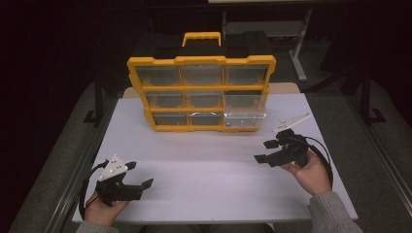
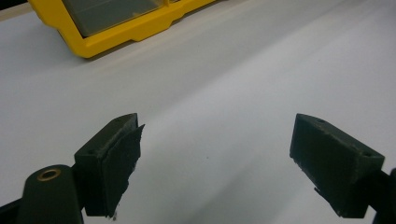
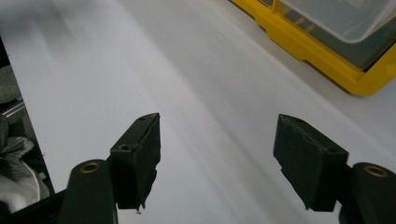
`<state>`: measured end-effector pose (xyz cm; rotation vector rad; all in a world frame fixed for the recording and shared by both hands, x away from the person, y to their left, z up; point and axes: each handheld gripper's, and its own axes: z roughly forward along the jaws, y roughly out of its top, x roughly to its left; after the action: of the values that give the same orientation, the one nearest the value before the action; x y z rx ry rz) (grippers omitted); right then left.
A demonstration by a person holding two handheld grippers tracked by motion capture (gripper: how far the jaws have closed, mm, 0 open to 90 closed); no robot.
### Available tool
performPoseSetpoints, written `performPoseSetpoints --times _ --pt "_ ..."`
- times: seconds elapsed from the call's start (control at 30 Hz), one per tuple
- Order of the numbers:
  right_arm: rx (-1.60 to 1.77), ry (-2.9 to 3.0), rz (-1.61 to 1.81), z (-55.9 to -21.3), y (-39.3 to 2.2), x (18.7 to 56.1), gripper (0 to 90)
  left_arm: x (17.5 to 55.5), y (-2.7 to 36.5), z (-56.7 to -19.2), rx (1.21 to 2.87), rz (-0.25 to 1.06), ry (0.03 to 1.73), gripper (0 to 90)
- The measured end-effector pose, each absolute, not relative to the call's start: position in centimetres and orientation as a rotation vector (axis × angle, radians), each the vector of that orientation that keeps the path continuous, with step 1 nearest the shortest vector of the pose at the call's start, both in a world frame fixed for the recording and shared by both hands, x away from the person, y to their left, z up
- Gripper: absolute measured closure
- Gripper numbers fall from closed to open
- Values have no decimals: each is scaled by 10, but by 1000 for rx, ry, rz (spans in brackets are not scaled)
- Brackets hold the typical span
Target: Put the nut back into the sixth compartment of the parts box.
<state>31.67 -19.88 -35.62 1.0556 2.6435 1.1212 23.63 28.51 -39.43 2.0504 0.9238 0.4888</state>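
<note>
The right hand-held gripper (image 1: 266, 151) lay low over the white surface (image 1: 204, 170), its two black jaws standing apart with nothing between them; in the right gripper view only bare surface showed in the gap. The left hand-held gripper (image 1: 139, 174) was likewise open and empty, jaws spread over bare surface near the front edge.

The yellow plastic organiser case (image 1: 201, 92) with clear-lidded compartments stood propped up at the far side of the surface, its black handle at the top and its long axis running across, left to right. From the right hand-held gripper it lay ahead and to the left, near but not touching; the lower right compartment (image 1: 245, 119), whose clear lid appeared to stand slightly ajar, was the part closest to it. From the left hand-held gripper the case lay ahead and to the right, well apart.

Judgement: the right hand-held gripper was the nearer of the two and the better placed for any work at the case's lower right corner. Its jaws pointed leftward along the case's front rather than straight at it, so a turn toward the case would likely be needed before contact.
</note>
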Motion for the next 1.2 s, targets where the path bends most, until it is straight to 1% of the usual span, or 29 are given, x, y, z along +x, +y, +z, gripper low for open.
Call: performPoseSetpoints --times 0.33,0.67,0.7,0.8,1.1,1.2 --pt "1090 2612 1123 -373 -203 310 259 236 285 -393 2050 487 919 156" --pt "1125 2594 1124 -389 -209 302 245 236 284 -392 2058 492 901 156" --pt "1125 2591 1127 -391 -210 302 245 236 285 -392 2078 493 892 156" --pt "1134 2586 1128 -394 -211 299 241 236 283 -392 2056 489 899 156" --pt "1157 2566 1135 -404 -215 292 230 236 285 -392 2077 494 887 156" --pt "1156 2560 1133 -407 -217 290 224 235 283 -393 2057 485 904 156"
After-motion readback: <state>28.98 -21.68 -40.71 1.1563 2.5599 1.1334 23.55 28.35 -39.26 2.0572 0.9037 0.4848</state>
